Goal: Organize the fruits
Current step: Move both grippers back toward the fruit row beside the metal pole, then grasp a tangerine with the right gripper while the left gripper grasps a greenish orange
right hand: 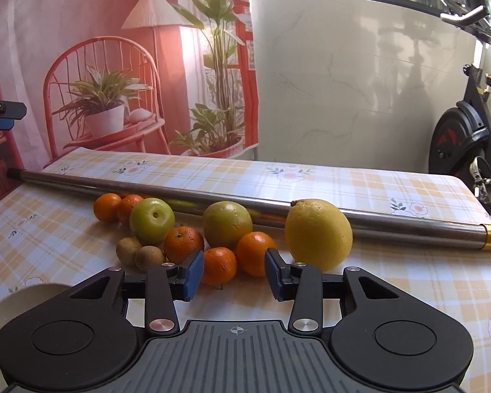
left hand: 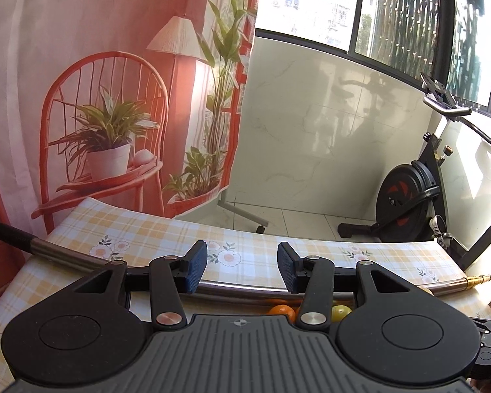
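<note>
So my right tool (right hand: 234,273) is wide open with nothing in it, sitting low over the bench with the yellow checked floral cloth (right hand: 392,294). The fruit pile is straight ahead of it, bunched in the middle of the bench just on my side of the long steel pipe with the brass end (right hand: 212,198) that runs edge to edge. Closest is a small round orange mandarin (right hand: 220,266), pretty much dead centre between the blue pads and just past the tips, so I reckon it's simply push forward and close. A big yellow lemon-looking citrus (right hand: 318,233) sits just right of that line, two green round fruits (right hand: 226,223) behind. My left tool (left hand: 242,270) is open and empty too, but held higher and pointing over the pipe, so the right one's clearly nearer. There's a pale bowl rim (right hand: 32,294) at the near left corner, probably where stuff goes.
</note>
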Demonstrator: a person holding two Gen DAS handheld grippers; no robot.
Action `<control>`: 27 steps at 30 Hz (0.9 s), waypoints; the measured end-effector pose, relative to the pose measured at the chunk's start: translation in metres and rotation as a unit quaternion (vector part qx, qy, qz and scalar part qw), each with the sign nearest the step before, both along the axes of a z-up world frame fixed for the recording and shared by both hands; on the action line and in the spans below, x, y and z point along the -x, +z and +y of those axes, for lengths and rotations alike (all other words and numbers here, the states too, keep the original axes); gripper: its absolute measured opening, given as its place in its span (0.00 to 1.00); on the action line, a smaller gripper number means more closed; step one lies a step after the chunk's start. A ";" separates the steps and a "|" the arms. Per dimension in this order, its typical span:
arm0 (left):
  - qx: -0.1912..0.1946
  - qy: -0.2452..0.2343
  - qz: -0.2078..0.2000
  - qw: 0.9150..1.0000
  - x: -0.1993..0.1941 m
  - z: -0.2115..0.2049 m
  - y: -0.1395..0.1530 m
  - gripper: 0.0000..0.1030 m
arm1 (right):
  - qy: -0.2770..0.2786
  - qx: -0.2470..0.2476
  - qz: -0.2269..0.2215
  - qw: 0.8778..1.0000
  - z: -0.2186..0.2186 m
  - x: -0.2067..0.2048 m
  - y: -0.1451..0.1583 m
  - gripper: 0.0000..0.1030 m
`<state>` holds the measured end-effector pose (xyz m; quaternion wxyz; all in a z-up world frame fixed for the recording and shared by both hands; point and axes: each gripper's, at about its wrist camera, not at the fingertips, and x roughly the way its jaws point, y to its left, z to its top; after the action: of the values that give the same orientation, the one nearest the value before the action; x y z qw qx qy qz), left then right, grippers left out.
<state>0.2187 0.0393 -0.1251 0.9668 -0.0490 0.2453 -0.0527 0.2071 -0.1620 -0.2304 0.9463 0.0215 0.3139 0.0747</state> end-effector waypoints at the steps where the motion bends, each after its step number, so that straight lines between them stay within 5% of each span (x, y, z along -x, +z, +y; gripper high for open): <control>1: -0.001 0.000 0.003 1.000 -0.002 -0.001 -0.002 0.48 | 0.005 0.004 0.003 1.000 0.002 -0.005 -0.003 0.36; 27: -0.006 -0.037 0.064 0.997 -0.018 -0.011 -0.041 0.48 | 0.017 0.002 0.030 0.999 0.010 -0.014 -0.016 0.30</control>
<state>0.2368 0.0288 -0.1658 0.9466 -0.0372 0.3089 -0.0840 0.2213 -0.1518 -0.2465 0.9352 0.0166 0.3423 0.0892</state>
